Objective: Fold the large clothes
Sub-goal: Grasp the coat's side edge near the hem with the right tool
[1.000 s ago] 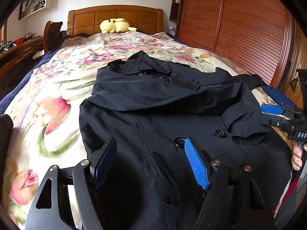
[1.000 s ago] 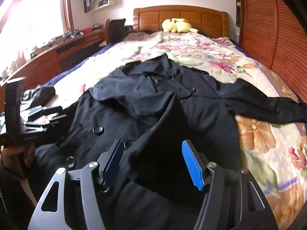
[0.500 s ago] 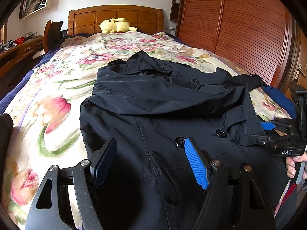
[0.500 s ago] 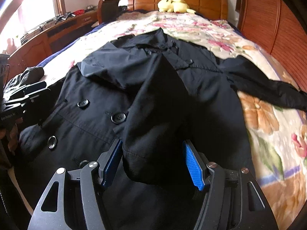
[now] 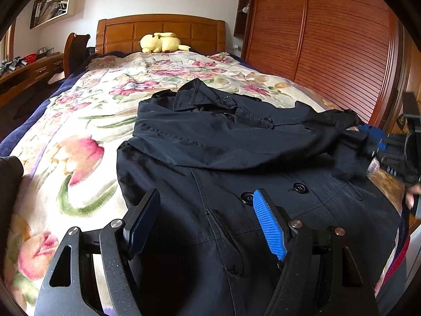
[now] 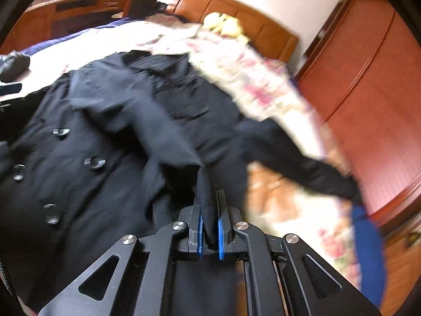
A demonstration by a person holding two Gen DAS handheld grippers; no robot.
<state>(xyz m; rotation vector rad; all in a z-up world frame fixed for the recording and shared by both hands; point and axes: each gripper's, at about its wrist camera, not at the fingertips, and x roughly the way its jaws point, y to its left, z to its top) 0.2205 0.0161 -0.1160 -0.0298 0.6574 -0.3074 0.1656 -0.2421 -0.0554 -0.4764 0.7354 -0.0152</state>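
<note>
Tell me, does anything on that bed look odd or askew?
Only the black coat: one sleeve trails sideways across the floral bedspread, and the right hand-held gripper pinches a fold of it. No damage shows.

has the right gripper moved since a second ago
Yes. In the left wrist view the right gripper has moved up and away along the bed's right edge, toward the wardrobe, now shut on the coat sleeve.

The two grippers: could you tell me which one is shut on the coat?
The right gripper pinches a fold of the black coat; the left gripper is open.
</note>
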